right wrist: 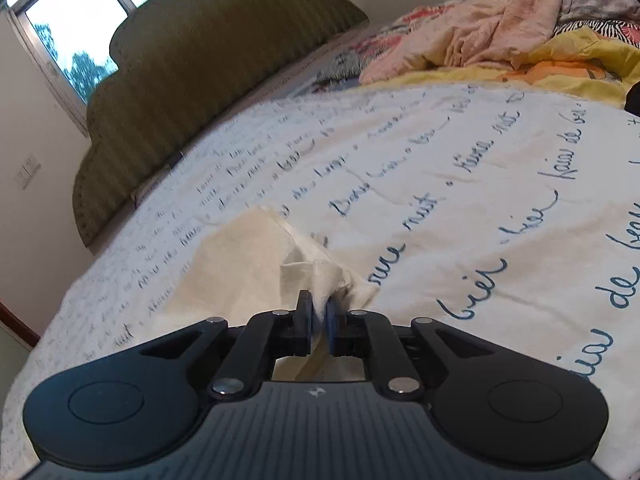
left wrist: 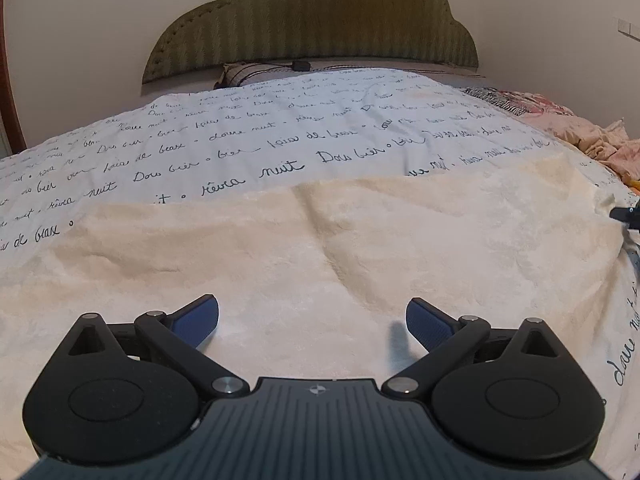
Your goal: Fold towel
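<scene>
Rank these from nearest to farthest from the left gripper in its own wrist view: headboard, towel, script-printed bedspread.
1. towel: cream, lying directly under the left gripper, whose jaws are open.
2. script-printed bedspread: past the towel's far edge.
3. headboard: green, against the far wall.

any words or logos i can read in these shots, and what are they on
"nuit": dark cursive script printed on the white bedspread.
"bien": same bedspread, repeated in rows.
"de": same bedspread, seen large in the right wrist view.
The remaining script words, and the farther rows, are too loose or blurred to read surely.
Small emblem on the grey gripper body: a symbol, no letters.
The cream towel bears no text.
</scene>
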The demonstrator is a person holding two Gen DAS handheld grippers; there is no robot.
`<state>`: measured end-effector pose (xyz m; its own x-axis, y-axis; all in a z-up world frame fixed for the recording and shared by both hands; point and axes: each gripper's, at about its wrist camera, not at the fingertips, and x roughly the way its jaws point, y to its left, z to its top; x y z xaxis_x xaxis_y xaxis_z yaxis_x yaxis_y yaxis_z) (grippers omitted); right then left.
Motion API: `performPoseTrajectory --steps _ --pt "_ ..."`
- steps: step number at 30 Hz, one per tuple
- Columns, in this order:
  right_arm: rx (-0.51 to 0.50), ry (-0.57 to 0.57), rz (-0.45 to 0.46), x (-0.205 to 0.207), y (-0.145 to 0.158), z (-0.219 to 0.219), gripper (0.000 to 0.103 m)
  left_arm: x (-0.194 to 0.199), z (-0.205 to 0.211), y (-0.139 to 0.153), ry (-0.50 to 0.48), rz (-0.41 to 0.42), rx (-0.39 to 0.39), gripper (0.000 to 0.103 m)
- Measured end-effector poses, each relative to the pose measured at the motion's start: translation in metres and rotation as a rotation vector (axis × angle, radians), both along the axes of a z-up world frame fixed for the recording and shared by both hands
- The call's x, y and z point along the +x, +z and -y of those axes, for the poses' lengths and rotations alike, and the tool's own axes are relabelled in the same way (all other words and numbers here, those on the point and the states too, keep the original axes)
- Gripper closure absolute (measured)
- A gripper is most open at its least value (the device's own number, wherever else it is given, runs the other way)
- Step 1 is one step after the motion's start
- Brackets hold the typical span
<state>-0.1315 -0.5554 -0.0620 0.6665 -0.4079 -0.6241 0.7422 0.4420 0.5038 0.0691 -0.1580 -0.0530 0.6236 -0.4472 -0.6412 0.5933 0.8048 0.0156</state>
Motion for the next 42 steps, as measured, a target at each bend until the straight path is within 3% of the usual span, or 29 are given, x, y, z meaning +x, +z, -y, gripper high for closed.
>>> performPoseTrajectory --steps 2,5,7,8,12,13,16,19,21,25,28,29,31,33,36,38,40,42 --pt "-0.012 -0.048 0.004 -0.006 0.004 0.0 0.087 0.001 -0.003 0.002 0.004 -0.011 -0.01 0.002" --pt "-0.214 -0.118 -0.049 0.003 0.031 -0.009 0.084 0.003 -0.004 0.007 0.016 -0.016 -0.006 0.002" --pt "-0.286 0.0 -0.068 0.029 0.044 -0.007 0.083 0.003 -0.004 0.013 0.019 0.002 -0.006 0.002" --pt "-0.301 0.072 -0.084 0.046 0.048 -0.005 0.078 0.003 -0.005 0.015 0.023 0.013 -0.005 0.002" --pt "-0.136 0.398 -0.125 0.109 0.039 -0.005 0.077 0.001 -0.009 0.023 0.034 0.058 0.003 0.002" --pt "-0.151 0.453 -0.173 0.126 0.034 -0.01 0.077 0.001 -0.009 0.024 0.037 0.068 0.005 0.001" --pt "-0.285 0.442 -0.334 0.169 0.015 -0.013 0.077 0.003 -0.007 0.023 0.049 0.081 0.025 0.001" --pt "-0.31 0.322 -0.311 0.185 0.004 0.008 0.077 0.003 -0.008 0.022 0.06 0.087 0.048 0.001" --pt "-0.293 0.264 -0.29 0.183 0.01 0.016 0.077 0.002 -0.013 0.022 0.064 0.098 0.053 0.001" --pt "-0.26 0.236 -0.14 0.142 0.034 0.01 0.076 0.003 -0.025 0.023 0.095 0.101 0.05 0.001" --pt "-0.135 0.414 -0.091 0.123 0.038 -0.001 0.071 0.006 -0.026 0.022 0.091 0.062 0.028 0.001" --pt "-0.097 0.504 -0.115 0.123 0.035 -0.007 0.064 0.006 -0.025 0.02 0.091 0.054 0.028 0.001" --pt "-0.127 0.614 -0.205 0.126 0.026 -0.024 0.055 0.004 -0.02 0.015 0.091 0.05 0.046 0.001" --pt "-0.223 0.586 -0.31 0.136 0.016 -0.033 0.053 0.001 -0.015 0.009 0.087 0.053 0.078 0.002" --pt "-0.264 0.448 -0.291 0.143 0.008 -0.021 0.047 -0.006 -0.013 0.005 0.084 0.064 0.109 0.003" --pt "-0.226 0.304 -0.212 0.131 0.015 -0.01 0.046 -0.015 -0.017 0.007 0.064 0.101 0.101 0.001" --pt "-0.213 0.215 -0.077 0.104 0.027 -0.004 0.046 -0.022 -0.02 0.006 0.057 0.15 0.109 0.001" --pt "-0.188 0.125 -0.002 0.073 0.034 -0.001 0.045 -0.022 -0.018 0.0 0.062 0.162 0.135 0.001"
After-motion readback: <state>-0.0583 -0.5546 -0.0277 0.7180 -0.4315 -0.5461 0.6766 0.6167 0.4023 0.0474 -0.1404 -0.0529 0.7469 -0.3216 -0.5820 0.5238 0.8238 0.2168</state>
